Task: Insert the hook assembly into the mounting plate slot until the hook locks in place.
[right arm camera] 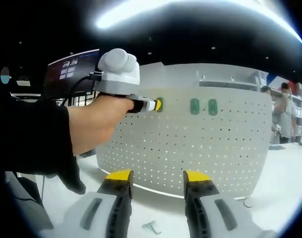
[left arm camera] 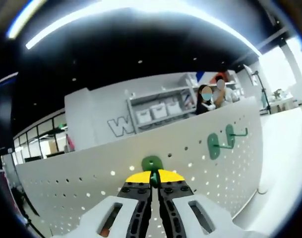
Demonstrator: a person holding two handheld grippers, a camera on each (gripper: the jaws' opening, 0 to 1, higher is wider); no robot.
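Left gripper view
- Left gripper [left arm camera: 151,187]: your jaws are clamped on a green hook [left arm camera: 151,164], pressed up to the board [left arm camera: 81,186].
- Board: white, flat sheet, rows of round holes; looks stiff.
- Other hooks [left arm camera: 221,141]: two green ones already seated to the right, thin prongs sticking out.
- Handling: hook looks light, hard and smooth, likely slippery; grip its flat backplate, not the prong.

Right gripper view
- Right gripper [right arm camera: 153,181]: jaws apart, holding nothing, well back from the board.
- Worktop [right arm camera: 270,193]: white, smooth; a small green part [right arm camera: 151,227] lies on it.
- Hand [right arm camera: 98,121]: yours, holding the left gripper at the board's top edge.
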